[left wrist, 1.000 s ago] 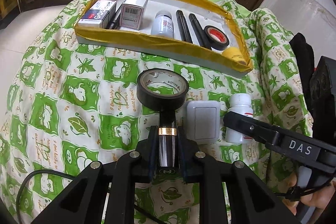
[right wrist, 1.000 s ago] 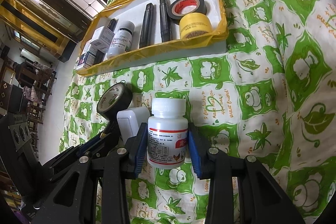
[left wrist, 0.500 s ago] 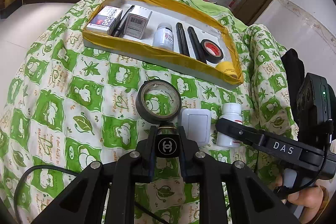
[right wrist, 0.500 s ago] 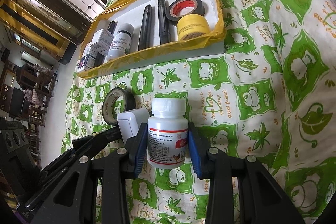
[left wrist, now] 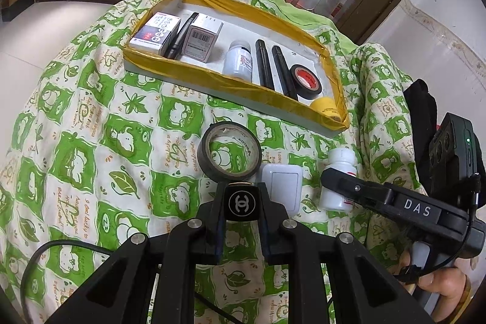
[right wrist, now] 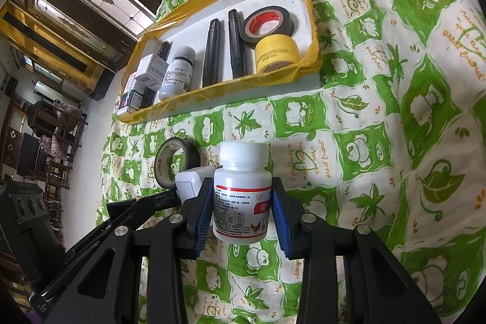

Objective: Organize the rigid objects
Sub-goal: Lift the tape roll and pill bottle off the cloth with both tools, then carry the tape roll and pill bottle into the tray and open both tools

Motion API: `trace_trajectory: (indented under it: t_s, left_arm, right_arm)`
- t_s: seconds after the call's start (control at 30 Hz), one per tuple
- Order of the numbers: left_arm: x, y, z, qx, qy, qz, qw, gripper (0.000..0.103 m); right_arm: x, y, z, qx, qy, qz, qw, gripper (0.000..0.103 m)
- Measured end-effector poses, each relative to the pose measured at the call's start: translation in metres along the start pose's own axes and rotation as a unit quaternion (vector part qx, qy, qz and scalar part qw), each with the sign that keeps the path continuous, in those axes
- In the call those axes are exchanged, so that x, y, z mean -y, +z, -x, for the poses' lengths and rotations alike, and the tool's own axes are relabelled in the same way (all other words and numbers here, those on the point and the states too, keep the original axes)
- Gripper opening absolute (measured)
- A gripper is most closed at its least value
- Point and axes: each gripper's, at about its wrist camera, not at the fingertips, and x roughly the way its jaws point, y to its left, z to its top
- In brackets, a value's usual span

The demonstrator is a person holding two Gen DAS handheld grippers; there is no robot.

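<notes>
My left gripper (left wrist: 241,204) is shut on a black lipstick tube (left wrist: 242,201), held upright above the green patterned cloth, its logo end facing the camera. My right gripper (right wrist: 242,202) is shut on a white pill bottle (right wrist: 243,196) with a red-lined label; it also shows in the left wrist view (left wrist: 338,179). A black tape roll (left wrist: 229,151) and a white flat case (left wrist: 282,187) lie on the cloth between the two grippers. A yellow-rimmed white tray (left wrist: 240,82) at the far side holds boxes, a bottle, black tubes and tape rolls.
The tray also shows in the right wrist view (right wrist: 212,94), with a yellow tape roll (right wrist: 276,53) and a black red-cored roll (right wrist: 268,25) at its right end. A black cable (left wrist: 60,251) lies on the cloth at near left. The cloth falls away at the edges.
My left gripper has lifted and tipped the lipstick tube upright, drawing back from the black tape roll. My right gripper has kept its hold on the bottle and risen slightly.
</notes>
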Motion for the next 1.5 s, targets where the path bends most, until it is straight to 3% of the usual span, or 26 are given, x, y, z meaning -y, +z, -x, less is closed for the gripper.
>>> trace_trajectory:
  t_s: [0.3,0.47,0.67,1.5]
  left_arm:
    - [0.008,0.008,0.004,0.007,0.011,-0.020,0.9997,0.017]
    - [0.018,0.012,0.003,0.013,0.052,-0.055,0.9970,0.018]
    - [0.023,0.013,0.000,0.013,0.077,-0.073,0.9943,0.017]
    - [0.028,0.028,-0.004,0.019,0.095,-0.098,0.9905,0.018]
  right_arm:
    - [0.008,0.007,0.010,0.013,0.007,-0.016,1.000,0.036]
    - [0.006,0.006,0.010,0.012,0.008,-0.014,1.000,0.036]
    - [0.005,0.006,0.009,0.012,0.009,-0.015,1.000,0.036]
    - [0.007,0.024,0.025,0.027,0.030,-0.026,0.999,0.036]
